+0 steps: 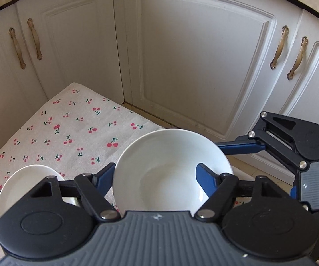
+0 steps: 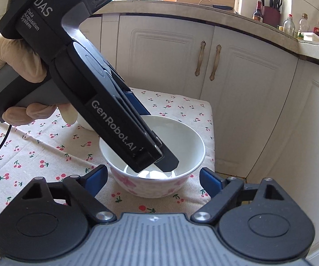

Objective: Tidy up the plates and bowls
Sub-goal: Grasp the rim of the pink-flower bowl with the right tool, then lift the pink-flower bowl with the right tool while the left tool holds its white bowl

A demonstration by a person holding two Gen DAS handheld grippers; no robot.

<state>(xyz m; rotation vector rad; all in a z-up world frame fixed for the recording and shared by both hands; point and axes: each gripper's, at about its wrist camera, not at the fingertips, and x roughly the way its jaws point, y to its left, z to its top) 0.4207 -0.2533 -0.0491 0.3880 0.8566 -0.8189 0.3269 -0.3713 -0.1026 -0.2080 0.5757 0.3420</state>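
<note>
Two blue fingers [image 2: 97, 178] of the right hand-held gripper [image 2: 153, 180] stand on each side of a white bowl [image 2: 181, 139] with pink flowers on its outside. They do not touch it, so this one is released, with gaps on both sides. It is the nearer one to the bowl's foot. The left hand-held gripper [image 1: 157, 177] comes down from above and straddles the bowl's left wall. One finger is inside [image 1: 206, 177] and one outside. I cannot tell for sure if it pinches the wall yet. The bowl stands upright near the corner of the cherry-print cloth [image 1: 70, 133] on the tabletop, in front of white cabinet doors [image 1: 199, 62]. A second white bowl [image 1: 24, 181] sits just beside it, to its left.
</note>
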